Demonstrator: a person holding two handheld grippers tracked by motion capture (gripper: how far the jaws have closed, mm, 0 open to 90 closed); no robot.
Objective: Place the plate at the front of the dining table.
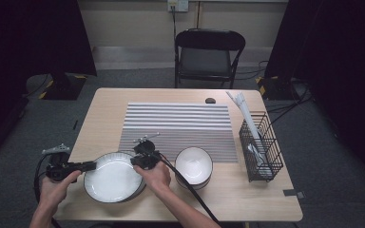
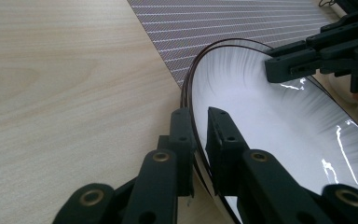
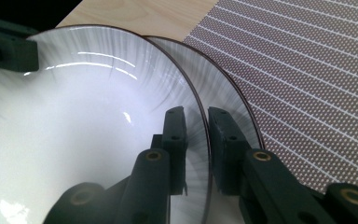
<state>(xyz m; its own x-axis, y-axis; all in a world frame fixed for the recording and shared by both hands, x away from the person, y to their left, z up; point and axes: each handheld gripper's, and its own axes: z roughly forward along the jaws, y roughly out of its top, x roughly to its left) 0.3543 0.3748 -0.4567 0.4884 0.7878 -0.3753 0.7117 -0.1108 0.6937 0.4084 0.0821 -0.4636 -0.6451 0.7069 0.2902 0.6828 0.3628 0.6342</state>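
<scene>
A white plate (image 1: 113,178) with a thin dark rim sits at the table's front left, held by both grippers. My left gripper (image 1: 94,166) is shut on its left rim; in the left gripper view the jaws (image 2: 199,116) pinch the plate (image 2: 270,116) edge. My right gripper (image 1: 135,160) is shut on the right rim, and the right gripper view shows this gripper (image 3: 196,116) clamping the upper plate (image 3: 74,116). A second plate (image 3: 216,88) lies just beneath, offset toward the mat. The right gripper (image 2: 298,63) shows across the plate.
A grey striped placemat (image 1: 178,124) covers the table's middle. A stack of white bowls (image 1: 194,165) stands right of the plate. A black wire basket (image 1: 261,145) with white utensils is at the right. A black folding chair (image 1: 208,52) stands behind the table.
</scene>
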